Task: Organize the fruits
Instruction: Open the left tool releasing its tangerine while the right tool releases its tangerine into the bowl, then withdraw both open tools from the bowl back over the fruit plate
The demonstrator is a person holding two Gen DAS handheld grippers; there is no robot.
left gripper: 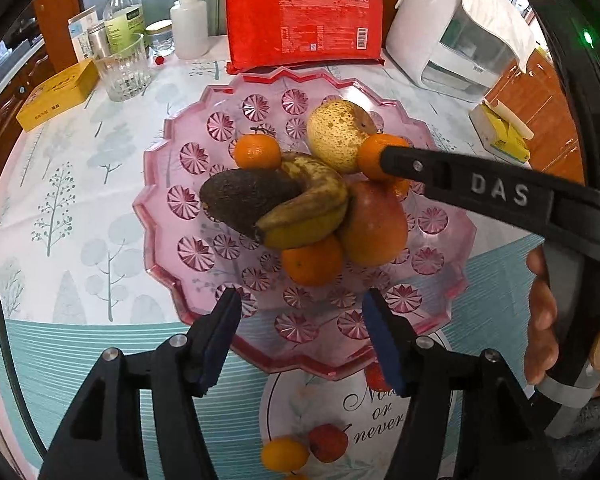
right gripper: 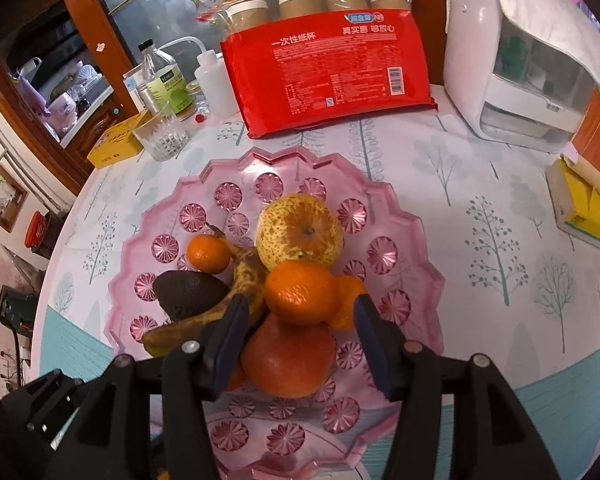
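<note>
A pink glass fruit plate (left gripper: 188, 200) (right gripper: 404, 248) holds a dark avocado (left gripper: 244, 200) (right gripper: 188, 294), a spotted banana (left gripper: 312, 204) (right gripper: 248, 276), a yellow pear (left gripper: 336, 136) (right gripper: 300, 232), an apple (left gripper: 374, 228) (right gripper: 288, 360) and several tangerines. My right gripper (right gripper: 298, 330) is open above the pile, its jaws apart on either side of a tangerine (right gripper: 302, 292) (left gripper: 374, 156) that rests on the apple. My left gripper (left gripper: 302, 320) is open and empty over the plate's near rim. A small orange fruit (left gripper: 284, 456) and a red fruit (left gripper: 328, 442) lie on the table below it.
Behind the plate stand a red pack of paper cups (left gripper: 304, 20) (right gripper: 328, 76), a white appliance (left gripper: 452, 36) (right gripper: 512, 60), a drinking glass (left gripper: 124, 72) (right gripper: 162, 136), bottles (left gripper: 124, 16), a yellow box (left gripper: 56, 96) and a yellow tissue pack (left gripper: 504, 132) (right gripper: 580, 208).
</note>
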